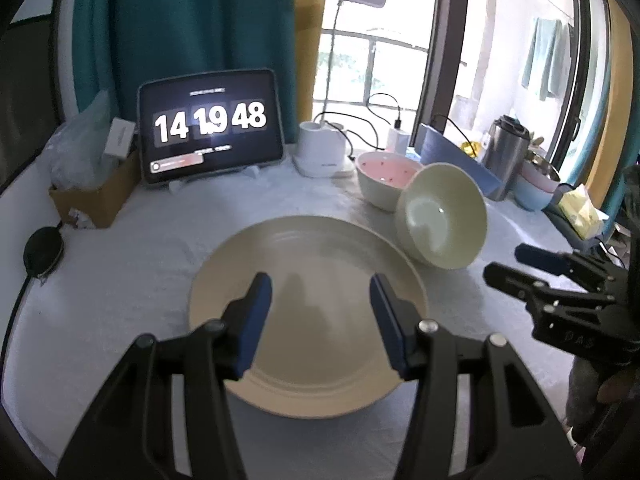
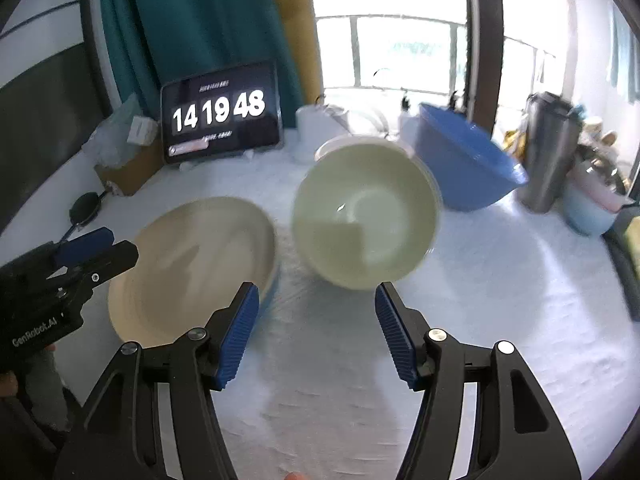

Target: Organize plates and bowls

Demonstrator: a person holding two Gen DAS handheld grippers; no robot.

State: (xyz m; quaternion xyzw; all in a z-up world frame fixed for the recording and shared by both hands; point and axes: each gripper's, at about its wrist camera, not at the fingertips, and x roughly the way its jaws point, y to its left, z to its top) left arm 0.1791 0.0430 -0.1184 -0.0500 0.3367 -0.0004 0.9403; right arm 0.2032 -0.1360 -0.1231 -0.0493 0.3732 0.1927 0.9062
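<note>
Both jaws spread and empty, the left gripper [image 1: 320, 292] hovers above the cream plate [image 1: 308, 300] while the right gripper [image 2: 316, 304] faces the tilted green bowl [image 2: 366, 216] beside the plate, probably readying a stack.

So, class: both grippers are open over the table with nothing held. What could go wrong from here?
1. The pale green bowl sits tipped on its side against the pink-lined bowl; a nudge might roll it.
2. The right gripper could clip the cream plate beside it.
</note>
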